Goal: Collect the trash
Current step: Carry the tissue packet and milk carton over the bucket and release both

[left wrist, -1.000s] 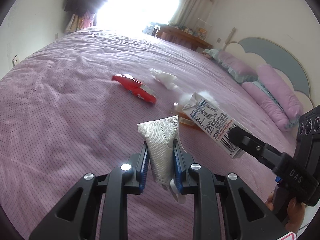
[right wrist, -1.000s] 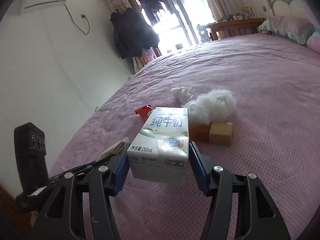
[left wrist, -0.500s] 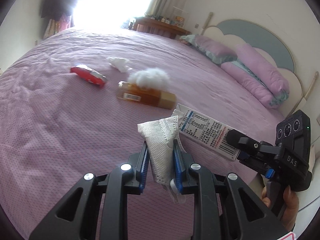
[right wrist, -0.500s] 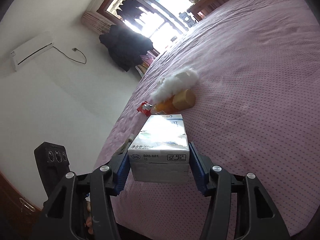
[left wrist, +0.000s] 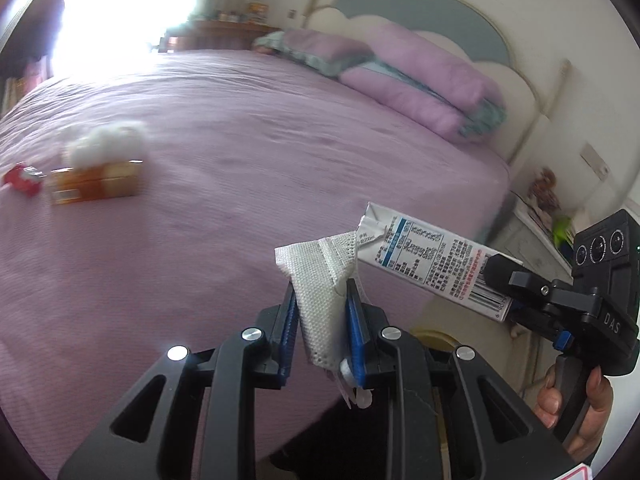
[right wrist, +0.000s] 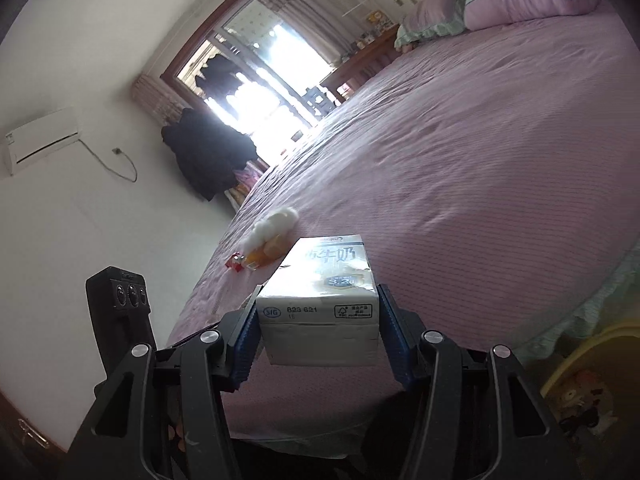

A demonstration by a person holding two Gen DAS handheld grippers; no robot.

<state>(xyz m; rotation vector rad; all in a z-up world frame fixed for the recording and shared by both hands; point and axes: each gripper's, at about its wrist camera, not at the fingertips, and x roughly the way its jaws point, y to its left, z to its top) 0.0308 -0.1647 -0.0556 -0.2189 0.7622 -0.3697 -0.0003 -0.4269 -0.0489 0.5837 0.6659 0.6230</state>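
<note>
Above the pink bed [left wrist: 248, 128], both hands carry trash.
Left gripper [left wrist: 322, 320] clamps a white mask [left wrist: 320, 296]; right gripper [right wrist: 318, 320] clamps a milk carton [right wrist: 320, 292].

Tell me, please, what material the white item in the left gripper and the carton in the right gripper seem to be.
Face mask: apparently soft nonwoven fabric, matte, with dimpled texture and folds. Milk carton: probably coated paperboard, slightly glossy, with printed panels and creased seams.

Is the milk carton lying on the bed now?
No, the milk carton is clamped between the right gripper pads, lifted off the bed.
</note>
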